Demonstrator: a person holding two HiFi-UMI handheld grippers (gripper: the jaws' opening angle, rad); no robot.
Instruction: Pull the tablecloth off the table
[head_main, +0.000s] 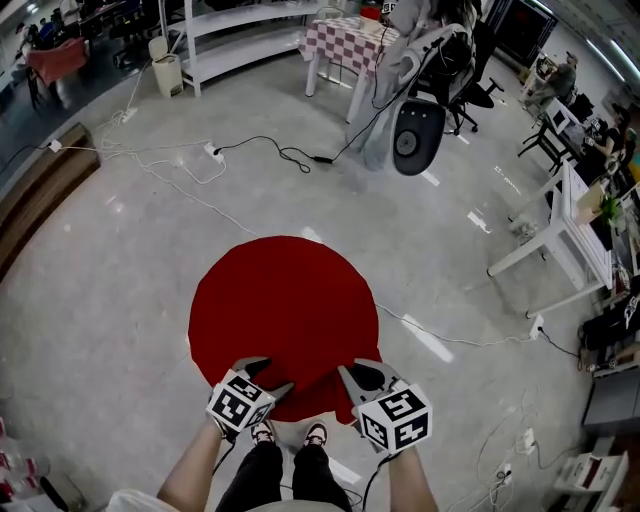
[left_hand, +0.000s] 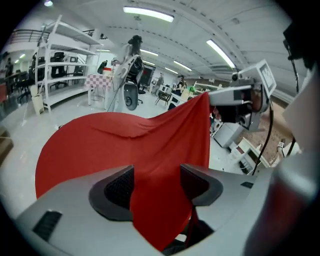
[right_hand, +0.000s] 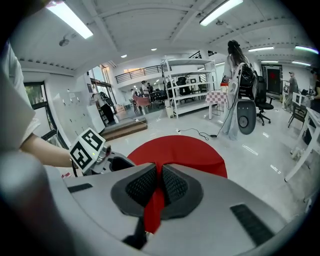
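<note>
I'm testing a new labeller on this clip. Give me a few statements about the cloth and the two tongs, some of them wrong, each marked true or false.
1. The tablecloth is red. True.
2. The right tongs are open and empty. False: they are shut on a fold of the tablecloth.
3. The left tongs stand wide apart with cloth hanging between them. True.
4. The tablecloth lies crumpled in a heap. False: it is spread out in a round shape, with only its near edge gathered at the tongs.
5. A table with a checked cover stands far behind. True.
</note>
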